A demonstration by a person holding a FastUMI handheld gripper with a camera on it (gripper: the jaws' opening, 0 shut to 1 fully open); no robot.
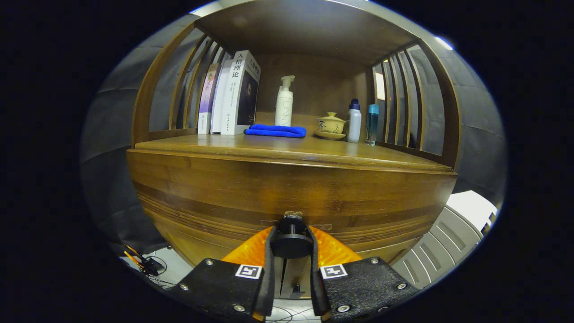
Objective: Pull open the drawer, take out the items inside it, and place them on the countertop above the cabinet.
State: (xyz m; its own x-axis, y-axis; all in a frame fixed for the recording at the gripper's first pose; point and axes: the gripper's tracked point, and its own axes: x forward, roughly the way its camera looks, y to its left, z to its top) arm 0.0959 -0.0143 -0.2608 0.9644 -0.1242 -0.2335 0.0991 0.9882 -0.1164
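Gripper view looks straight at a wooden cabinet, with the tool low against its front; the two fingers stand either side of a round dark knob on the drawer front, and they appear to be clenched on that knob, pads touching its disc on both sides; the drawer looks closed, its face flush with the cabinet, so the items inside are hidden and nothing can be said of them.

Above, the tabletop already carries a row of books at the left, a folded blue cloth just beside them, a white pump bottle behind the cloth, a lidded cup on a saucer, a white bottle with a blue cap and a slim clear bottle near the right slats.

The chief risk, as I judge it, is the grip: the knob is small and round, and the pads hold only its rim; a pull that is not straight along the drawer's travel could let the fingers slide off the disc; a sideways or upward pull could bind the drawer in its runners; a sudden yank could shake the cabinet and topple the tall pump bottle or the slim bottle; later, free space on the tabletop lies mostly along its front edge, so items set there carelessly could be knocked off.
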